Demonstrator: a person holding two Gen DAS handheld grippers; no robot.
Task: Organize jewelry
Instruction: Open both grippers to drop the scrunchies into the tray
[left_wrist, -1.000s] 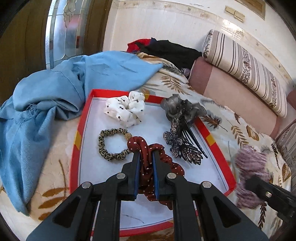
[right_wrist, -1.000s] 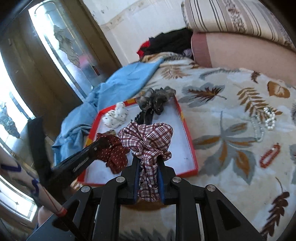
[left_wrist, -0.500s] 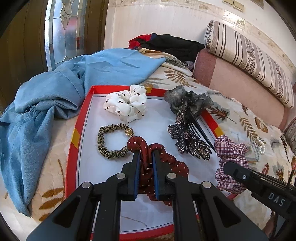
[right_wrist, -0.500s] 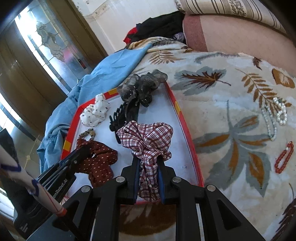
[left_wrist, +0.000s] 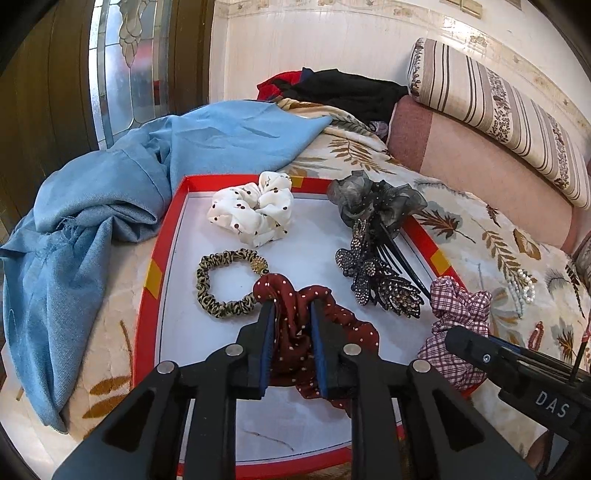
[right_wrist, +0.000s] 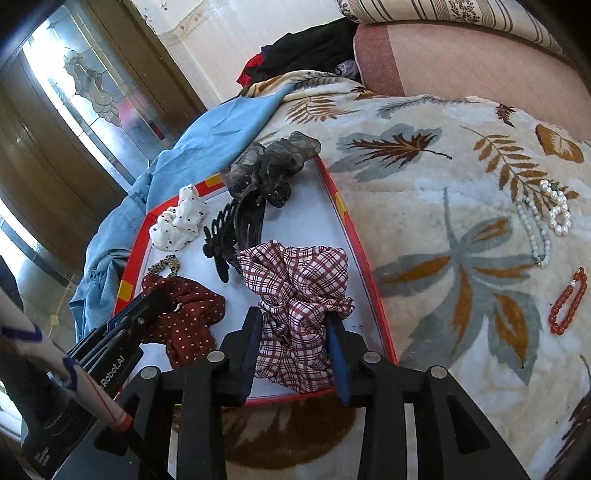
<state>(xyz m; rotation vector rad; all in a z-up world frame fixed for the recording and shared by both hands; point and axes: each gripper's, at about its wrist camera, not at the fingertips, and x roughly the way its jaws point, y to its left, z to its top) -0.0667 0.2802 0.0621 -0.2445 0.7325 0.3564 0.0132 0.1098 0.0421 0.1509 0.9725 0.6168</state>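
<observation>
A red-rimmed white tray (left_wrist: 147, 280) lies on the leaf-patterned bedspread. My left gripper (left_wrist: 291, 314) is over its front, jaws opening, pads still against the dark red dotted scrunchie (left_wrist: 343, 325), which rests on the tray floor. My right gripper (right_wrist: 293, 319) is at the tray's (right_wrist: 369, 280) right front corner, jaws opening. The red-and-white checked scrunchie (right_wrist: 295, 280) has spread out loose between them and lies on the tray. The left wrist view shows that checked scrunchie (left_wrist: 458, 306) at the right rim, with the right gripper (left_wrist: 458, 338) beside it.
The tray also holds a white dotted scrunchie (left_wrist: 251, 218), a leopard hair tie (left_wrist: 221, 284), a grey organza scrunchie (left_wrist: 373, 199) and rhinestone claw clips (left_wrist: 376, 284). A pearl necklace (right_wrist: 546, 218) and red bead bracelet (right_wrist: 569, 299) lie on the bedspread. Blue cloth (left_wrist: 110, 206) is left of the tray.
The right gripper came down over the tray's right front corner with the checked scrunchie, and its jaws widened. The left jaws widened a little around the dark red scrunchie.
</observation>
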